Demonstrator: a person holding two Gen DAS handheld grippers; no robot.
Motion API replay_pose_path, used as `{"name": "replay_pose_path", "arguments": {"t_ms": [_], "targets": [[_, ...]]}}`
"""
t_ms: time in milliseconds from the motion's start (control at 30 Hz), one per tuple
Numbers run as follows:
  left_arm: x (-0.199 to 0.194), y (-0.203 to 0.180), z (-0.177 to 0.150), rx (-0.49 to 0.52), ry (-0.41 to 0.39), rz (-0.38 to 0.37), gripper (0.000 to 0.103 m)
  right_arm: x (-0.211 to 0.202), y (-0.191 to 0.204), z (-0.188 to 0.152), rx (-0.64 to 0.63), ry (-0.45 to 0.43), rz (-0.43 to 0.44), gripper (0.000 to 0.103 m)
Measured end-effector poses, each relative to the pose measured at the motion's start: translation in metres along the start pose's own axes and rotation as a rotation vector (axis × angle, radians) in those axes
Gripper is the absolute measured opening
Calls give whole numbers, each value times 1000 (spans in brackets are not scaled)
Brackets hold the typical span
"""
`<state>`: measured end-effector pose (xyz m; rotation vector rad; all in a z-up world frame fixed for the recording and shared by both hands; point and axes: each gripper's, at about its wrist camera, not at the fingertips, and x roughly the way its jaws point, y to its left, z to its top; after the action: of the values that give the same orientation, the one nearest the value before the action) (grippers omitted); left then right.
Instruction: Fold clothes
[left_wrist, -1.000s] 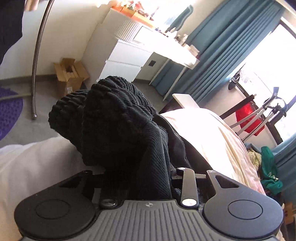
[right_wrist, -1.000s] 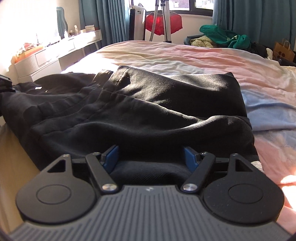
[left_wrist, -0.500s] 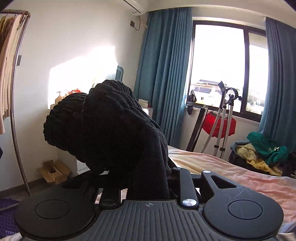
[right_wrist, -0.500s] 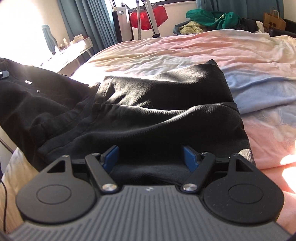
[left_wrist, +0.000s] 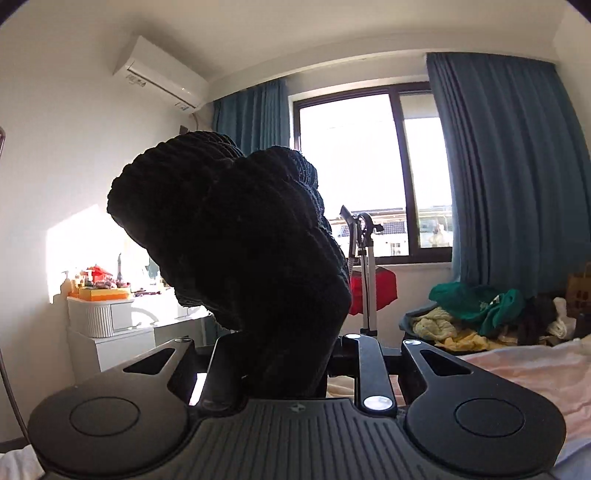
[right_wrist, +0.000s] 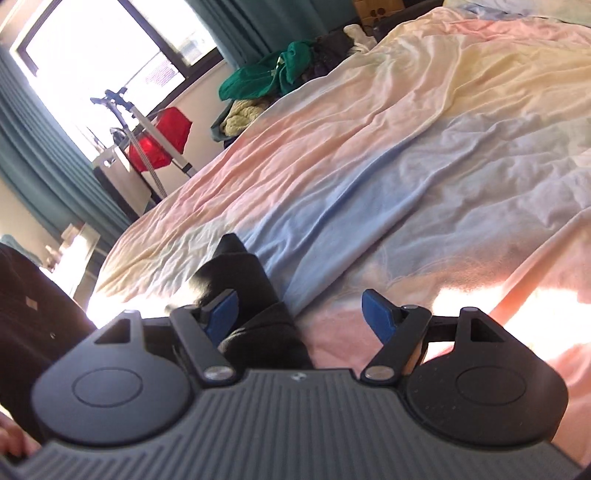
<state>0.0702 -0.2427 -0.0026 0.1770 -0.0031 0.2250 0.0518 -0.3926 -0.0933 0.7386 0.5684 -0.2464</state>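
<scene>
Black knit garment (left_wrist: 236, 251) clamped in left hand-held gripper (left_wrist: 284, 354) above bed (right_wrist: 406, 155); right hand-held gripper (right_wrist: 299, 314) spread apart.

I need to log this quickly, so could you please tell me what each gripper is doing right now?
Left gripper: closed on the bunched black garment.
Right gripper: open; black cloth lies against its left finger only.
</scene>
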Motion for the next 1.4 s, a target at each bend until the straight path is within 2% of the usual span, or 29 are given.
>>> {"name": "replay_pose_path", "arguments": {"t_ms": [133,200,300,367,400,467,533,567,600,667,733,867,1000,1100,1233,1333,1400], "targets": [[-13,-68,-52,262,-19,-78,33,-9,-18,9,75,-89,-31,77],[-14,-92,-73,362,33,-139,36,-10,-23,10,97,-113,-49,77],[-12,-119,-97,489,109,-189,37,-10,-34,13,165,-121,-17,78],[-17,-132,-108,571,103,-196,37,-8,-37,15,189,-109,12,78],[-18,-134,-110,581,99,-197,38,-8,-36,15,188,-103,24,78],[-17,-134,-108,582,110,-217,48,-7,-36,15,190,-85,57,78],[-16,-124,-106,584,134,-254,81,-6,-34,15,194,-64,96,78],[-15,-120,-104,590,142,-277,84,-6,-34,15,201,-54,120,78],[-15,-102,-107,597,154,-311,86,-4,-34,14,208,-40,152,78],[-7,-28,-124,622,194,-387,88,-2,-29,12,207,-6,230,78],[1,10,-130,639,230,-428,89,0,-24,9,200,28,275,78],[5,64,-134,639,293,-454,90,7,-16,3,186,85,296,78],[0,115,-141,635,341,-429,90,12,-9,-7,219,112,321,78],[20,146,-139,527,404,-407,88,18,-1,-17,206,141,324,80],[43,182,-137,342,484,-394,84,25,-1,-21,228,97,303,81],[54,194,-133,270,505,-382,84,33,-5,-23,277,70,309,81],[63,200,-134,212,550,-375,83,38,-7,-26,317,53,332,81]]}}
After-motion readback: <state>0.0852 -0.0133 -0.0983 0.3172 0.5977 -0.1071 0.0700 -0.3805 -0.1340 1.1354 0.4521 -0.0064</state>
